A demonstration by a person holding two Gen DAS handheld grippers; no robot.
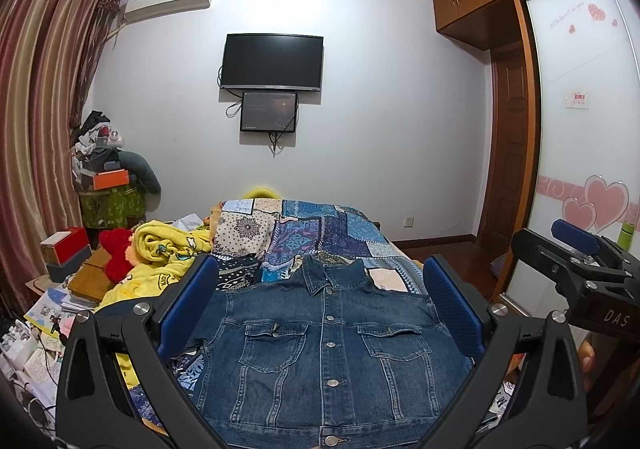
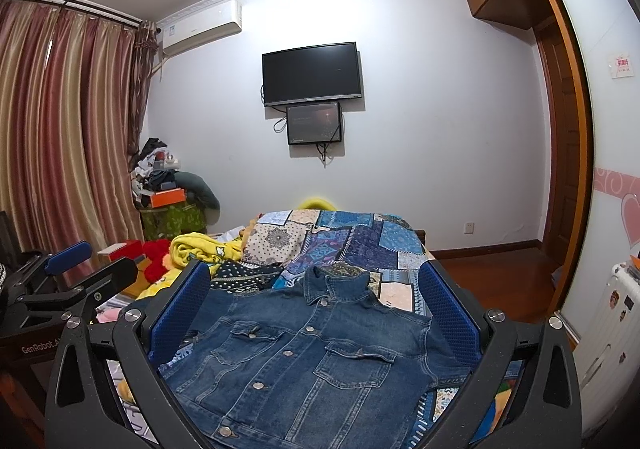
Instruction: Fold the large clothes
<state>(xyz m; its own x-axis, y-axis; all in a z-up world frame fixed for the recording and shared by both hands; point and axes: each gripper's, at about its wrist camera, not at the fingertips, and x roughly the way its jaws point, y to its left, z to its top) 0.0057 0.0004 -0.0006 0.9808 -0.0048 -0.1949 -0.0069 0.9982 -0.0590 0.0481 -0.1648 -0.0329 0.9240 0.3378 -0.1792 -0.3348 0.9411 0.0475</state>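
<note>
On patchwork bedspread (image 1: 320, 225): denim jacket (image 1: 328, 345) flat, buttoned. Left gripper (image 1: 320, 309), right gripper (image 2: 316, 313) both spread wide, empty. Sleeves apparently tucked under; stiff denim may slip a shallow pinch.

We read "DAS" in pale letters on the black body of the right gripper (image 1: 576, 249), seen from the left wrist. On the left gripper (image 2: 68, 261), seen from the right wrist, stands "GenRobot.A", perhaps cut short by the frame. The wardrobe door's (image 1: 576, 97) red sticker and script are too blurred to read.
</note>
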